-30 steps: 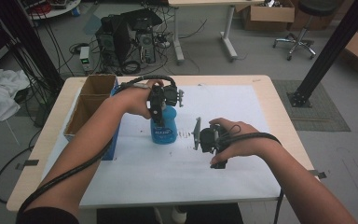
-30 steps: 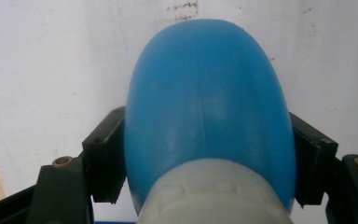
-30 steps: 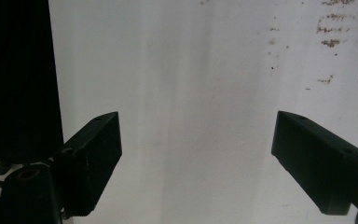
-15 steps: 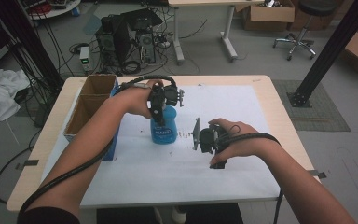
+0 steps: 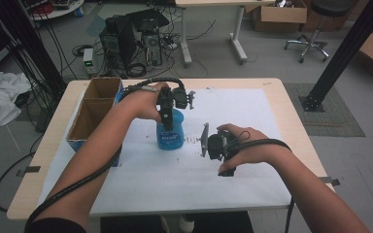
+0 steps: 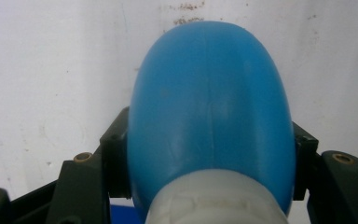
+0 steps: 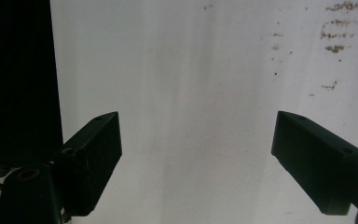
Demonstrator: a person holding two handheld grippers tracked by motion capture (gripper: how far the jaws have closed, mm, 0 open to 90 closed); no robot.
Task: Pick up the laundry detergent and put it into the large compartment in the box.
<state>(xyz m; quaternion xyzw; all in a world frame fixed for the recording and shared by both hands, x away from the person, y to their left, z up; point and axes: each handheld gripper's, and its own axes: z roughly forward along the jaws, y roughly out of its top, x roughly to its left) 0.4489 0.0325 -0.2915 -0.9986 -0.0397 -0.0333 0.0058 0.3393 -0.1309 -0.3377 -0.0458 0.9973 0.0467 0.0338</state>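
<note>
**L jaws clamp onto blue bottle; R waits open**

What's new: the left gripper (image 5: 167,116) has just been closing its jaws, and in the left gripper view they now press on both sides of the blue bottle (image 6: 209,112), just below its white cap (image 6: 214,198). So it's a grip, w/ the bottle pinched between the pads, not just straddled. In the high view the bottle (image 5: 167,136) stands upright on the white sheet (image 5: 175,179), near the table's middle, w/ the L gripper coming down on it from above. Bottle pos. looks the same as half a sec ago, and both hands sit where they were.

Meaning, as I judge it: grasp is done, bottle ready to be lifted or carried. Cardboard box (image 5: 94,109) at the table's left is near and looks like a likely drop spot, but can't say for sure.

Right gripper (image 5: 205,141) rests on the sheet just right of the bottle, apart from it. Its own view shows the jaws wide apart, nothing between them, only white sheet w/ brownish specks (image 7: 335,28).

Surface: wooden table (image 5: 291,111) covered mostly by the sheet, which is stained in spots.

Room: grey floor, PC towers (image 5: 131,41) and tangled cables behind the table, office chair (image 5: 315,29) and cardboard cartons far right, white cloth (image 5: 0,97) on the left.
</note>
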